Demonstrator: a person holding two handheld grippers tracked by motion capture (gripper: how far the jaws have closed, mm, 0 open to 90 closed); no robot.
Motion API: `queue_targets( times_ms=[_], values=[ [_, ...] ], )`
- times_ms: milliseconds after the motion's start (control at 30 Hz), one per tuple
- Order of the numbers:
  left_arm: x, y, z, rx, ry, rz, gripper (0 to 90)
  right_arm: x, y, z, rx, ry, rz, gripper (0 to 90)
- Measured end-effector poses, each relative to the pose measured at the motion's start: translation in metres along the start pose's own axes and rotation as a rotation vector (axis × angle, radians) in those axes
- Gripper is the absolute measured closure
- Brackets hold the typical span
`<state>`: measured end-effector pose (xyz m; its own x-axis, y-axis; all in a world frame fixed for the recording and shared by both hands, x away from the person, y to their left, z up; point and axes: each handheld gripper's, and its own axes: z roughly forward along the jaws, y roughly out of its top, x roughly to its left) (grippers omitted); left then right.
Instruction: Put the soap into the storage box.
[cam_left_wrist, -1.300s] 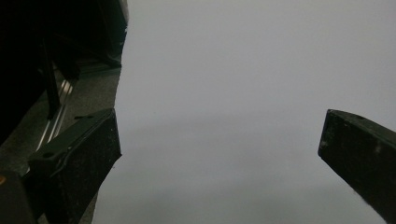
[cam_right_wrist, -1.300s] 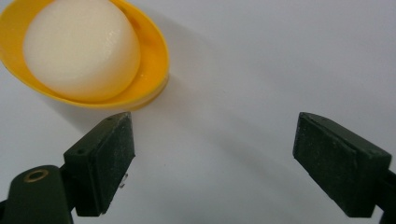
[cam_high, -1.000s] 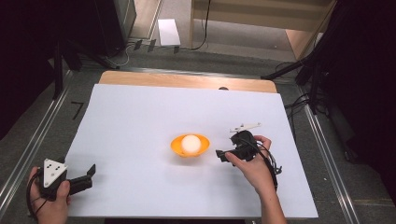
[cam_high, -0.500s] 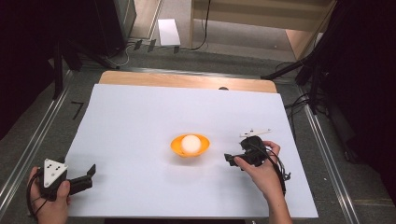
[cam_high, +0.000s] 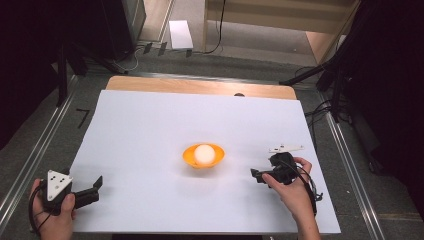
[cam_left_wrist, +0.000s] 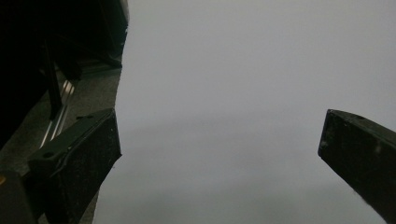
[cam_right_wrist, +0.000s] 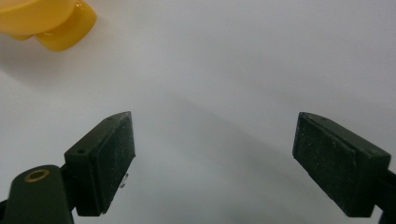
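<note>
An orange bowl (cam_high: 203, 156) sits near the middle of the white sheet (cam_high: 150, 130), and a white ball (cam_high: 204, 153) rests inside it. My right gripper (cam_high: 256, 175) lies low over the sheet to the right of the bowl, its jaws pointing left toward it, open and empty. In the right gripper view the bowl (cam_right_wrist: 44, 21) shows at the top left, beyond the wide-apart jaws of my right gripper (cam_right_wrist: 215, 140). My left gripper (cam_high: 98, 186) rests at the sheet's front left corner, open with nothing between its jaws; in its own view, the left gripper (cam_left_wrist: 219, 144) faces bare white sheet.
The wooden table edge (cam_high: 200, 86) runs along the back of the sheet. Metal rails (cam_high: 30, 160) flank the table on both sides. A dark stand (cam_high: 65, 60) and cables (cam_high: 320, 115) sit on the floor beyond. A white box (cam_high: 180, 34) lies on the floor at the back.
My right gripper has moved away from the bowl, toward the right and the front edge of the sheet. The left gripper, bowl and ball have stayed put.
</note>
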<state>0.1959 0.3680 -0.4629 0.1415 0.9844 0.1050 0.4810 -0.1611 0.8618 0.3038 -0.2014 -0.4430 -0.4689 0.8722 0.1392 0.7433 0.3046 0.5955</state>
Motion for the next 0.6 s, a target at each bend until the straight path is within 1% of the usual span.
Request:
queue_targets(
  times_ms=[233,400,433,600],
  values=[
    [0.0,0.0,0.0,0.001,0.002,0.004,0.0,-0.009,-0.012,-0.003,0.001,-0.011,0.023,13.4],
    [0.0,0.0,0.0,0.0,0.004,0.003,0.0,-0.015,-0.019,-0.004,-0.005,-0.013,0.027,13.4],
    [0.0,0.0,0.0,0.0,0.005,0.004,0.0,-0.018,-0.023,-0.004,-0.01,-0.017,0.037,13.4],
    [0.0,0.0,0.0,0.001,0.005,0.005,0.0,-0.027,-0.032,-0.008,-0.024,-0.021,0.052,13.4]
  ],
)
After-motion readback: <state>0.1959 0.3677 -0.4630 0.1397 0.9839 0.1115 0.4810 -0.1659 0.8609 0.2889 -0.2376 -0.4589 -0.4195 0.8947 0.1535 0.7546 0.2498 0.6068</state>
